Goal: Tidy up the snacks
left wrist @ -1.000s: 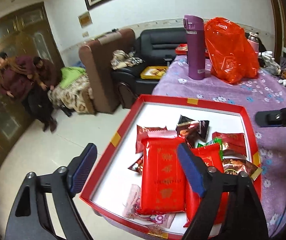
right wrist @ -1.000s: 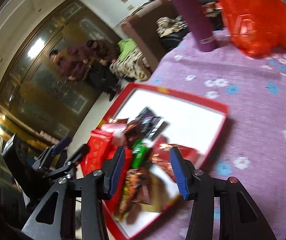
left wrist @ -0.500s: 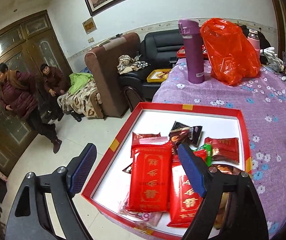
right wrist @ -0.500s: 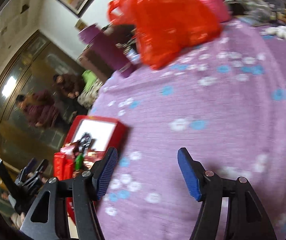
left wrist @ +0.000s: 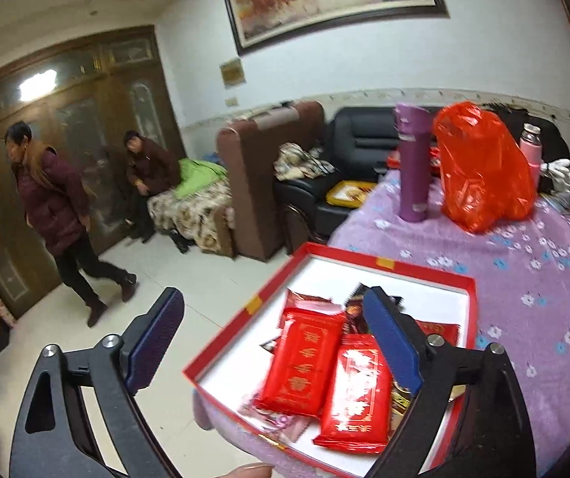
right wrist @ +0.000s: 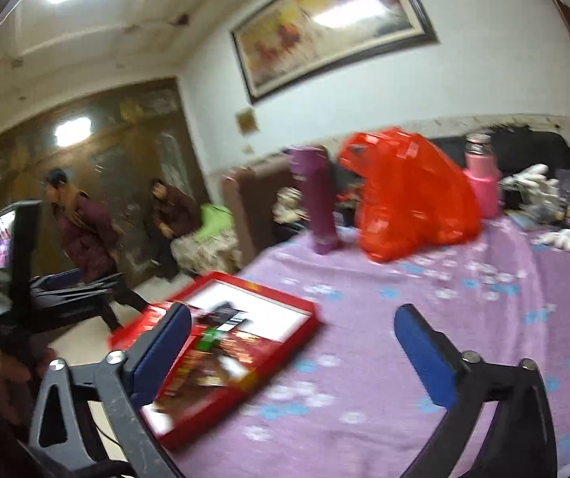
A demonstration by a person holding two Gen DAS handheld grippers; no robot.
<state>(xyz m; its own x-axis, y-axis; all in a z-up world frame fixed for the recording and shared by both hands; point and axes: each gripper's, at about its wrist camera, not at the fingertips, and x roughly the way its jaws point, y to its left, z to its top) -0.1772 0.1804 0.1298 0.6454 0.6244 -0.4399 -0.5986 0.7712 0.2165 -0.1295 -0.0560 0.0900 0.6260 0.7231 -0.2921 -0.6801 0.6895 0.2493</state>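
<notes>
Two glossy red packets [left wrist: 325,374], rectangular tray [left wrist: 245,310]

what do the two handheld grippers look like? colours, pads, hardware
Both match. The left gripper and the right gripper each have two black, cut-out triangular arms joined by silver bolts, tipped with flat, ribbed blue pads. In the right wrist view the left unit shows a black body carrying a small lit screen. No sleeve is visible.

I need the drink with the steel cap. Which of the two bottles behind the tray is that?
The pink bottle, right of the red bag; the taller purple flask left of the bag has a purple lid.
</notes>
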